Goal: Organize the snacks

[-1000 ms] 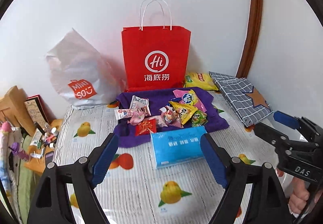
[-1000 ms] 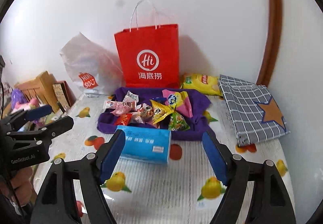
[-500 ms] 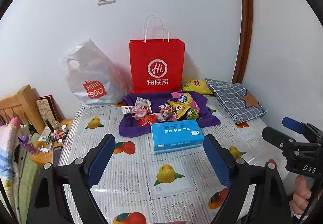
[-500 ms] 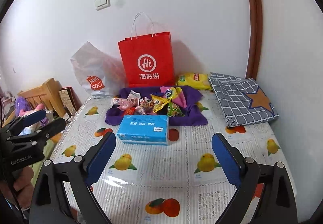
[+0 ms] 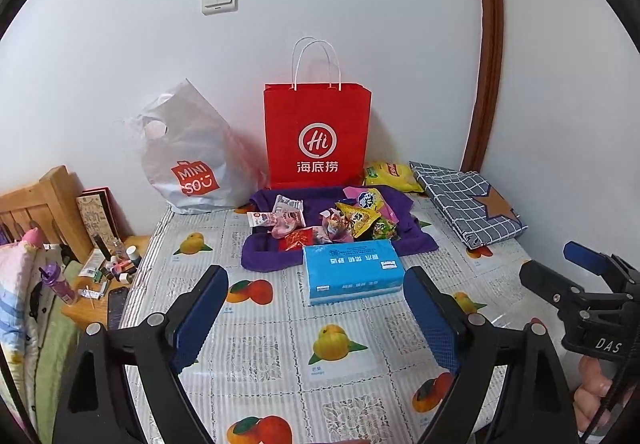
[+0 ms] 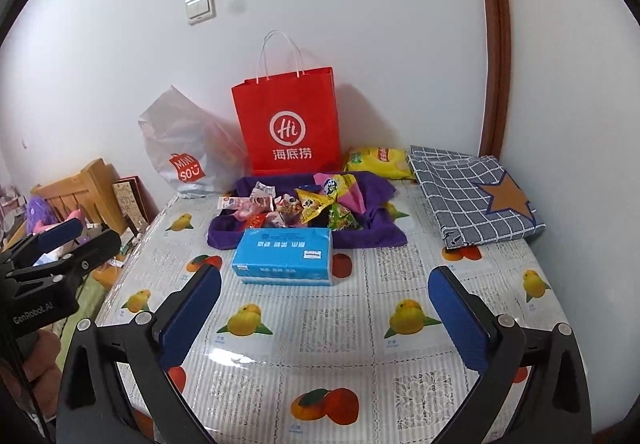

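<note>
Several small snack packets (image 5: 328,222) (image 6: 298,206) lie in a heap on a purple cloth (image 5: 264,256) (image 6: 380,200) at the back of the table. A red paper bag (image 5: 316,136) (image 6: 288,120) stands upright behind them against the wall. A yellow chip bag (image 5: 392,176) (image 6: 378,162) lies to its right. My left gripper (image 5: 316,318) is open and empty, held back over the table's near half. My right gripper (image 6: 324,308) is open and empty too, beside it on the right.
A blue tissue pack (image 5: 350,272) (image 6: 284,254) lies in front of the cloth. A white plastic bag (image 5: 192,160) (image 6: 180,148) leans at back left. A folded grey checked cloth (image 5: 468,204) (image 6: 476,196) lies at back right. A cluttered wooden bedside surface (image 5: 100,276) lies left of the table.
Both grippers have pulled back and risen from the snacks; the table shows more of its near half. Both stay open and empty.
</note>
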Tool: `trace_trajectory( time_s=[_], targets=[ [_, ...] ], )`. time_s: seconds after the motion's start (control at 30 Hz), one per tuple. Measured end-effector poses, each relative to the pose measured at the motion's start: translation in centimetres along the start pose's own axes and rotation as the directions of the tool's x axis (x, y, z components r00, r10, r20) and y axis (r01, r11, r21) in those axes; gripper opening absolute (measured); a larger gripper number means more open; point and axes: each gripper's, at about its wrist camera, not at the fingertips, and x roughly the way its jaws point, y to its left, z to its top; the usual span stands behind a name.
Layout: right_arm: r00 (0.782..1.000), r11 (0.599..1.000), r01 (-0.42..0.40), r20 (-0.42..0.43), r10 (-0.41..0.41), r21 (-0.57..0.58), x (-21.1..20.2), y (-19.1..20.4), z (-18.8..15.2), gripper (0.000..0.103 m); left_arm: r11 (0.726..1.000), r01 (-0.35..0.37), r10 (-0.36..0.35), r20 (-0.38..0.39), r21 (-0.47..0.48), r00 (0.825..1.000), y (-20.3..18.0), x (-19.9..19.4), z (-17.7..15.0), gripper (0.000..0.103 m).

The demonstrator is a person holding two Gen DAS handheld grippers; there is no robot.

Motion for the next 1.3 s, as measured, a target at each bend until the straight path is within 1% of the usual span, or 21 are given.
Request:
trace_trajectory(
  time_s=[0.23, 1.3],
  targets=[
    [1.000, 1.000, 0.011, -0.007, -0.011, -0.004, 0.07, 0.17, -0.33, 0.102, 1.000, 0.001, -0.001, -0.012, -0.011, 1.000, 0.08, 0.18, -0.12, 0.089],
    [1.000, 1.000, 0.014, -0.013, -0.014, -0.016, 0.12, 0.94, -0.73, 0.102, 1.000, 0.004, -0.004, -0.016, -0.012, 1.000, -0.05, 0.13, -0.32, 0.089]
  ],
)
